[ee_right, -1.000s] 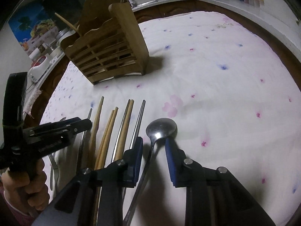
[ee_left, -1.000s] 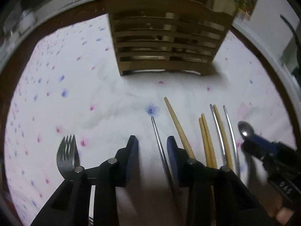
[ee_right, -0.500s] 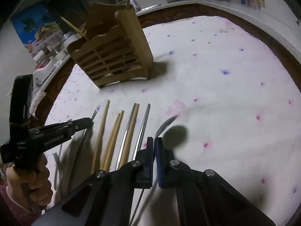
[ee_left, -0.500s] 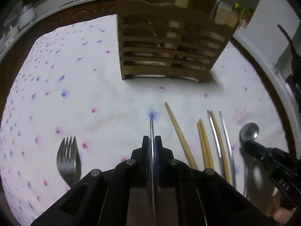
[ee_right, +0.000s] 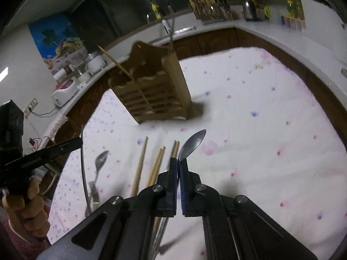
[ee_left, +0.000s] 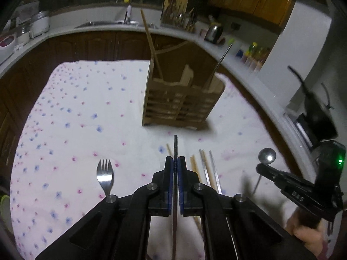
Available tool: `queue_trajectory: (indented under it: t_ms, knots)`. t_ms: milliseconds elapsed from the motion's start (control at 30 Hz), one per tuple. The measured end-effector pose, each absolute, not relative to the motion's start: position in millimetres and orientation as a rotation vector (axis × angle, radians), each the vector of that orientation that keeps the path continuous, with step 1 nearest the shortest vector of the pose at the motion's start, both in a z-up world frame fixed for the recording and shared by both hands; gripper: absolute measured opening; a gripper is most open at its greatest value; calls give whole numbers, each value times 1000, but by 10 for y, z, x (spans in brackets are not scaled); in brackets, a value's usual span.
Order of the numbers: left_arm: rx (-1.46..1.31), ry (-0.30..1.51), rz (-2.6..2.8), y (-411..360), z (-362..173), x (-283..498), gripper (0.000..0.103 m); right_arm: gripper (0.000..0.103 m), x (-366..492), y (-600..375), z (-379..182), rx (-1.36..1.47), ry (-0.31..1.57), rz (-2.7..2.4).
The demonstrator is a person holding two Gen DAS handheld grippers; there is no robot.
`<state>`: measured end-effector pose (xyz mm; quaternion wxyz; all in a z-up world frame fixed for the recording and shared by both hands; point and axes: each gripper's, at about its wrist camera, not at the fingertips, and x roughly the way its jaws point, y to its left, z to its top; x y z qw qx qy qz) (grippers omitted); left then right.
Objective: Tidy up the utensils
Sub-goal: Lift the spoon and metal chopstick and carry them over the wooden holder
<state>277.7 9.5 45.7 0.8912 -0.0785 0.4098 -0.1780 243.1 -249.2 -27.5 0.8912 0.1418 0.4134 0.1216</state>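
Observation:
My left gripper (ee_left: 175,159) is shut on a metal chopstick (ee_left: 175,145) and holds it above the floral cloth, tip pointing at the wooden utensil holder (ee_left: 182,101). My right gripper (ee_right: 179,160) is shut on a metal spoon (ee_right: 193,144), lifted off the cloth with its bowl tilted up. The spoon also shows in the left wrist view (ee_left: 266,156). The holder (ee_right: 151,95) stands upright with a wooden chopstick and a metal one in it. A fork (ee_left: 105,175) lies on the cloth to the left.
Wooden chopsticks (ee_right: 141,164) and metal chopsticks (ee_left: 213,173) lie in a row on the cloth (ee_left: 76,119) below the holder. A second spoon (ee_right: 100,160) lies near the fork. A kitchen counter (ee_left: 97,27) curves behind the table.
Both grippers closed on their utensils and lifted them off the cloth. Both cameras now sit higher and farther back from the holder.

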Motion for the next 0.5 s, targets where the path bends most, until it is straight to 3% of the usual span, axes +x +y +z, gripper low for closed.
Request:
queue_trajectory:
  t_ms: [500]
  knots:
    - [-231,680,-392,529,992,1969,0,2,2175,-2387,282,228,702,251]
